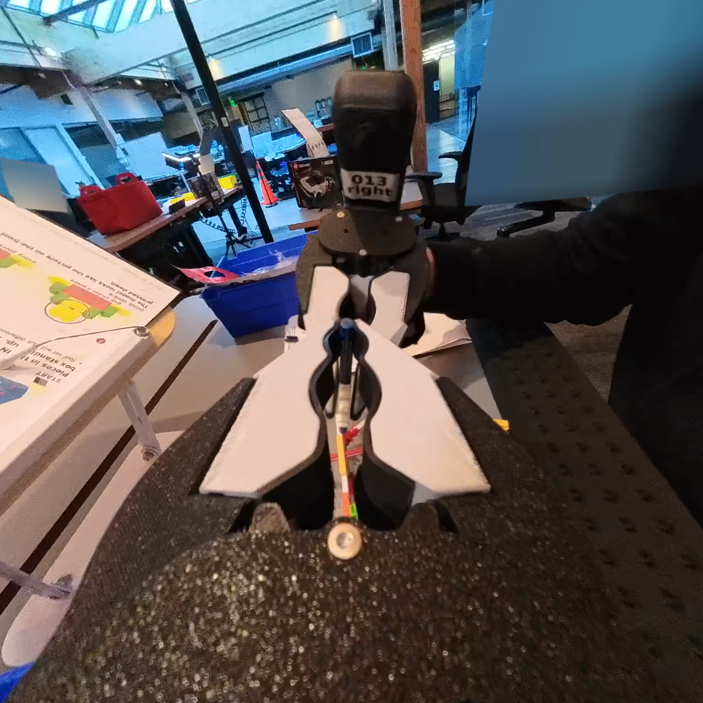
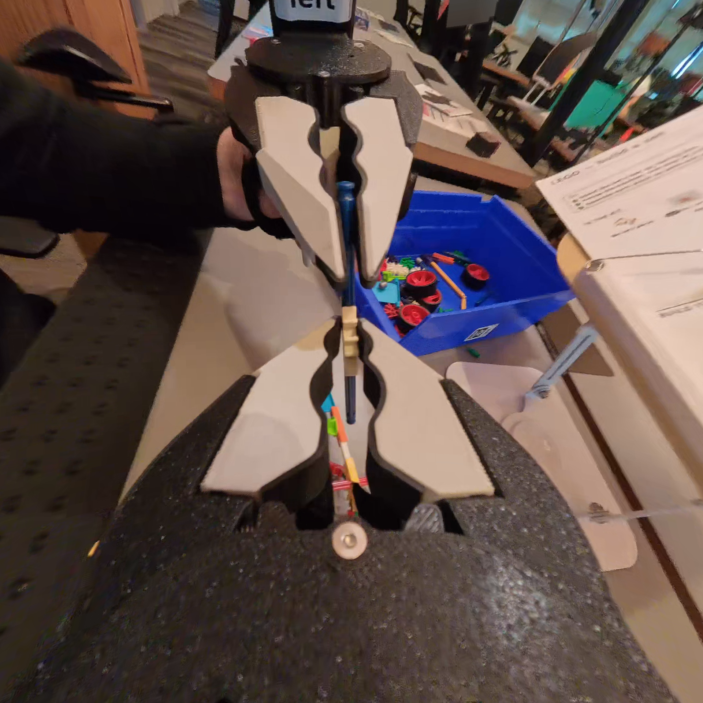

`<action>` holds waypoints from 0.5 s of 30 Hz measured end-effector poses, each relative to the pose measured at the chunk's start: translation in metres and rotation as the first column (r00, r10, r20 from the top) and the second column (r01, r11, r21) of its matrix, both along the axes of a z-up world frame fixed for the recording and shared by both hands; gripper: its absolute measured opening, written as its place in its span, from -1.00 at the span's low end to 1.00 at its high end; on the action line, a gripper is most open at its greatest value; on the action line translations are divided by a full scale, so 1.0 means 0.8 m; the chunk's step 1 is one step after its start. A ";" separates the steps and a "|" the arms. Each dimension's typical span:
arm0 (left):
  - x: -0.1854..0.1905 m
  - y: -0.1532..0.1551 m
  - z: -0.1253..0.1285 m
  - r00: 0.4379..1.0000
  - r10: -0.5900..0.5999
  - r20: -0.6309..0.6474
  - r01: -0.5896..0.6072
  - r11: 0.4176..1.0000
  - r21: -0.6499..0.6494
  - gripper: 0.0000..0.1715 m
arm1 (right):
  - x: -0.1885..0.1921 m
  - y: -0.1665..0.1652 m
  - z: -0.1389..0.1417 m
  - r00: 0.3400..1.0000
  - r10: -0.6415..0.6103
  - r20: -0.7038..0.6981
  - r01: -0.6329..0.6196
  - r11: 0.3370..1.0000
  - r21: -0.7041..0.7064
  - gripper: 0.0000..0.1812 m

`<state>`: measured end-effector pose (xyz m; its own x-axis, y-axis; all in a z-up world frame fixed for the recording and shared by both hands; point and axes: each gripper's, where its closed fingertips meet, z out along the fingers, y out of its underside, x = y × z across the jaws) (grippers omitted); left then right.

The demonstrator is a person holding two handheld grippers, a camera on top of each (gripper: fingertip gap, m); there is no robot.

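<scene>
Left tongs (image 1: pixel 344 334) and right tongs (image 2: pixel 348 327) are facing tip to tip, both clamping one blue rod (image 2: pixel 347 243). A tan connector (image 2: pixel 349 334) is sitting on the rod. Blue bin (image 2: pixel 506 228) of parts is resting on the bench (image 2: pixel 243 266) at 2 o'clock.

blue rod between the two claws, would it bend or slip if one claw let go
The blue rod looks like thin rigid plastic, so it would probably stay straight. It is smooth and narrow, so it might pivot in a single grip. It seems light; the left claw or right claw alone could likely carry it.
</scene>
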<state>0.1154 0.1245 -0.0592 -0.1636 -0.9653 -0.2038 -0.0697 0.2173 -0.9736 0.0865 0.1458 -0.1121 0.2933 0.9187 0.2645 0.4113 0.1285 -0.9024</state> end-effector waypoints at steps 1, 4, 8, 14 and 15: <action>0.000 0.001 0.001 1.000 0.001 0.007 -0.001 1.000 0.008 -0.99 | -0.002 0.001 0.000 1.000 -0.009 0.000 0.009 1.000 0.006 -0.96; -0.001 0.007 0.003 0.998 0.048 0.032 -0.051 0.995 0.085 -0.99 | -0.003 0.012 0.005 0.996 -0.072 -0.043 0.072 0.997 -0.012 -0.96; 0.001 0.021 -0.001 0.968 0.239 0.071 -0.245 0.863 0.441 -0.98 | -0.001 0.026 0.009 0.977 -0.169 -0.126 0.157 0.982 -0.102 -0.95; 0.018 0.025 -0.011 0.874 0.402 0.274 -0.452 0.461 0.764 -1.00 | 0.004 0.043 0.013 0.925 -0.269 -0.267 0.194 0.941 -0.278 -0.98; 0.016 0.031 -0.008 0.852 0.417 0.316 -0.491 0.429 0.758 -1.00 | 0.005 0.047 0.014 0.915 -0.292 -0.279 0.209 0.933 -0.292 -0.97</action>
